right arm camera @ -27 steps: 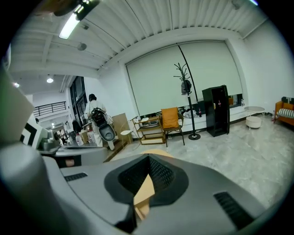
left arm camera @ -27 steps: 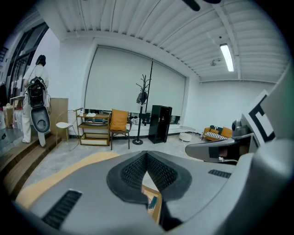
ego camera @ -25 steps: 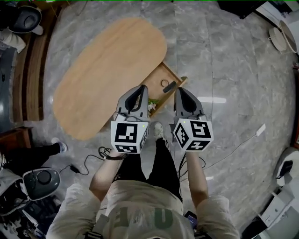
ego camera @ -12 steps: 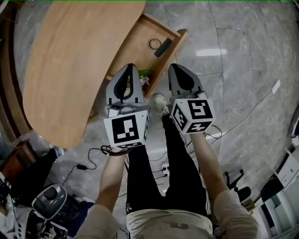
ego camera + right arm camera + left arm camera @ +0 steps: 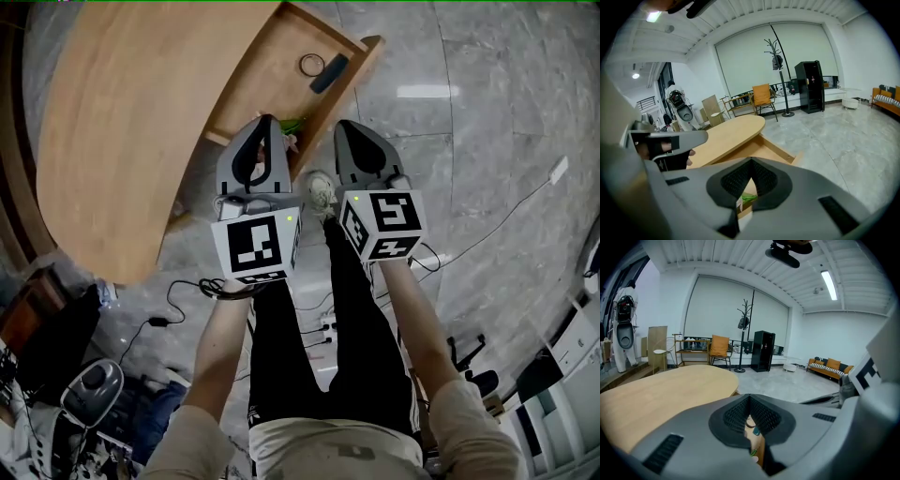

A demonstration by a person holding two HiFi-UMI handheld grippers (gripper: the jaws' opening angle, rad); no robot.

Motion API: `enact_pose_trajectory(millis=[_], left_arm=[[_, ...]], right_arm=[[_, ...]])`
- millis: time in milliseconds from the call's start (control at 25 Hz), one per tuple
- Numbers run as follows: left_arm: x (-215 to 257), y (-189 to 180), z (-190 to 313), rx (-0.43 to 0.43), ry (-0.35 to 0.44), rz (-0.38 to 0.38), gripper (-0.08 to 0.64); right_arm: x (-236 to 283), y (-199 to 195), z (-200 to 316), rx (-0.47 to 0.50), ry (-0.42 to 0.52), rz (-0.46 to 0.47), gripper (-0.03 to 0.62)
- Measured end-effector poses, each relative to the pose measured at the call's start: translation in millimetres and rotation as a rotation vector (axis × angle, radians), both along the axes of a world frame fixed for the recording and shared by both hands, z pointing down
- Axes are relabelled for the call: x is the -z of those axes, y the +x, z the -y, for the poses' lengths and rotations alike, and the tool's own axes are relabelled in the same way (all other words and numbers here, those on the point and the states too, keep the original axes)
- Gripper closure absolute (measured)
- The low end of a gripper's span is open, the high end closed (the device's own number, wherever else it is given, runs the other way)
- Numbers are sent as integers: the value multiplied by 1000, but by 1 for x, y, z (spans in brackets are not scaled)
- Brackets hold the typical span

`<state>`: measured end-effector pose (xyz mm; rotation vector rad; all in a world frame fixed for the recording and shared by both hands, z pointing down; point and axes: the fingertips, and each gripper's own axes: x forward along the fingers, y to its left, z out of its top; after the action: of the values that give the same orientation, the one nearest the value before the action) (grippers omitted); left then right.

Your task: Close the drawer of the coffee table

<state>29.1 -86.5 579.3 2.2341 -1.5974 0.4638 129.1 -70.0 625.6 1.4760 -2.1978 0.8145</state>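
The oval wooden coffee table point(image 5: 131, 122) fills the upper left of the head view. Its drawer point(image 5: 281, 80) stands pulled out toward the upper right. Inside lie a thin ring point(image 5: 310, 64), a dark oblong thing point(image 5: 328, 73) and something green point(image 5: 292, 124) near the front end. My left gripper point(image 5: 266, 120) is shut and empty, its tip over the drawer's near end. My right gripper point(image 5: 343, 127) is shut and empty, just right of that end. Past the closed left gripper point(image 5: 750, 397) the tabletop point(image 5: 661, 390) shows. Beyond the closed right gripper point(image 5: 751, 161) lies the open drawer point(image 5: 764, 147).
The person's legs and a shoe point(image 5: 320, 190) are below the grippers on the grey marble floor. Cables point(image 5: 183, 300) and a black device point(image 5: 89, 394) lie at the lower left. Across the room stand a coat stand point(image 5: 743, 333), an orange chair point(image 5: 719, 346), a black cabinet point(image 5: 763, 350) and a sofa point(image 5: 829, 367).
Both grippers have come down together toward the drawer's near end. The head camera has dropped too, so table and drawer look larger and sit higher in the picture.
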Motion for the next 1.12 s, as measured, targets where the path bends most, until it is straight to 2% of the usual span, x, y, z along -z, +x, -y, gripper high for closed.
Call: enact_pose_trajectory(millis=[120,240,280,320,360,560,680,1120], left_arm=[[-2,1,-3,-7,-4,6,552],[-3,3,-4,-14,-3,8,552],[-4,4,-6,-17,-2,7,552],[-4,5,-7,-21,-1,8,552],[-5,5,-9,-24,0,9,552],[-13,2,-17,-31,-18,7,552],[-23,-4,-19,-18,-54,41,552],[-45,-14,-26,-21,-101,56,552]], right_arm=[[-5,-1,3,7,-26,41,588],[-22,0,8,-33,-109,151,586],[-30,2,9,-60,-148,192,534],[-39,5,10,-94,-191,231,473],[-49,8,10,-137,-237,266,457],[-102,27,7,-383,-437,418,416],[-130,27,6,-473,-535,491,411],[-185,15,-1,-532,-694,459,414]])
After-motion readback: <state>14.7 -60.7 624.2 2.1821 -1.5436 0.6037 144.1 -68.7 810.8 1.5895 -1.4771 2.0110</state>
